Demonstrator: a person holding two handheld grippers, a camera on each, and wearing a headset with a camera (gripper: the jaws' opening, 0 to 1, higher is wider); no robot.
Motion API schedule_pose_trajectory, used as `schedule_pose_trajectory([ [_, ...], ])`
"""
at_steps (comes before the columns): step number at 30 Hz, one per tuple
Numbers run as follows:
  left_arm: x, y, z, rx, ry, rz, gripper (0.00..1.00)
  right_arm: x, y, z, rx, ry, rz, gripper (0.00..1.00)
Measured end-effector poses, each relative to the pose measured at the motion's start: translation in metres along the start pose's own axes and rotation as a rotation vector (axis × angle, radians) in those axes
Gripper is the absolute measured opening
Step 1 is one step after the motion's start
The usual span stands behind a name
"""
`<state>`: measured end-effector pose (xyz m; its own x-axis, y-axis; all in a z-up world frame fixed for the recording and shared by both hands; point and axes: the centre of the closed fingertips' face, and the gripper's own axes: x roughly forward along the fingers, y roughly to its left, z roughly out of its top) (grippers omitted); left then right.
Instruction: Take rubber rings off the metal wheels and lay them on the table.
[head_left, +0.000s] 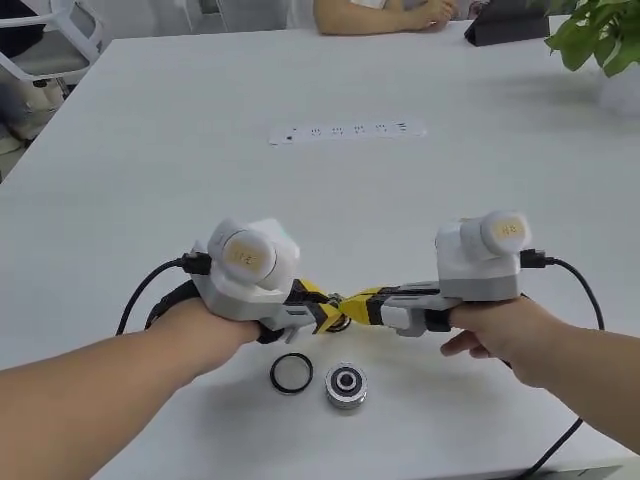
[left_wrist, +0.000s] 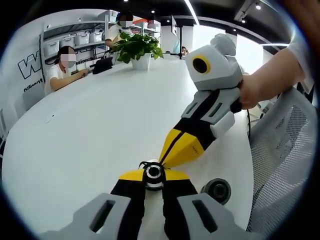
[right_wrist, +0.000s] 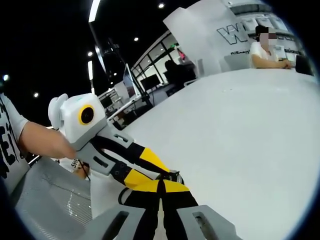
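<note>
White worktop (head_left: 150, 120) carries a loose rubber ring (head_left: 291, 373) just beside a bare metal wheel (head_left: 346, 385). Above them, the left gripper (left_wrist: 153, 171) has its fingers clamped on a ringed wheel (left_wrist: 154, 178). The right gripper (left_wrist: 164, 158) has its fingers pressed together at that wheel's ring; whether they pinch it I cannot tell.

Ring (head_left: 291, 373) L of wheel (head_left: 346, 385) on table (head_left: 200, 150) (just beside); pwr strip (head_left: 347, 131) well behind, mid-table.

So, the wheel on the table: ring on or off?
Off: the wheel shows a bare metal rim; a ring lies flat beside it.
</note>
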<state>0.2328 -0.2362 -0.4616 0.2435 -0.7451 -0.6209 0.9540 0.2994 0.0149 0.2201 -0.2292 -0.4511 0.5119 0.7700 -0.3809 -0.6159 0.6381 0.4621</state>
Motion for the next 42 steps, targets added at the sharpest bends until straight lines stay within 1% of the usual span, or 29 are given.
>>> schedule_pose_trajectory([
  [4,0.000,0.000,0.000,-0.002,-0.002,0.000,0.07,-0.001,0.004,0.001,0.002,-0.001,0.014,0.00],
  [8,0.000,0.000,0.000,-0.003,-0.005,0.001,0.07,-0.004,0.007,0.000,0.011,-0.001,0.038,0.00],
  [10,0.000,0.000,0.000,-0.003,-0.007,0.001,0.07,-0.006,0.010,0.000,0.002,0.000,0.056,0.00],
  [13,0.000,0.001,0.000,-0.005,-0.009,0.003,0.07,-0.006,0.011,0.000,0.008,-0.001,0.058,0.00],
  [16,0.000,0.001,0.000,-0.005,-0.006,0.006,0.07,-0.007,0.006,0.000,0.008,-0.003,0.037,0.00],
  [17,0.000,0.001,0.000,-0.005,-0.007,0.007,0.07,-0.007,0.003,0.001,0.014,-0.009,0.021,0.00],
  [19,0.000,0.001,0.000,-0.002,-0.008,0.006,0.07,-0.007,0.001,0.003,0.023,-0.016,0.011,0.00],
  [21,0.000,0.000,0.000,0.003,-0.007,0.005,0.07,-0.007,-0.002,0.001,0.019,-0.007,-0.006,0.00],
  [25,0.000,0.000,0.000,0.022,-0.004,0.002,0.07,-0.006,-0.003,0.001,0.022,-0.007,-0.018,0.00],
  [34,-0.001,0.000,0.000,0.039,0.008,-0.002,0.08,-0.006,-0.003,0.003,0.026,-0.011,-0.022,0.00],
  [37,-0.004,-0.002,0.004,0.035,-0.004,-0.006,0.09,-0.007,-0.005,0.005,0.032,-0.023,-0.026,0.00],
  [39,-0.007,-0.004,0.007,0.029,-0.018,-0.016,0.09,-0.010,-0.008,0.007,0.038,-0.030,-0.025,0.00],
  [42,-0.011,-0.007,0.010,0.026,-0.028,-0.025,0.10,-0.011,-0.007,0.009,0.044,-0.039,-0.027,0.00],
])
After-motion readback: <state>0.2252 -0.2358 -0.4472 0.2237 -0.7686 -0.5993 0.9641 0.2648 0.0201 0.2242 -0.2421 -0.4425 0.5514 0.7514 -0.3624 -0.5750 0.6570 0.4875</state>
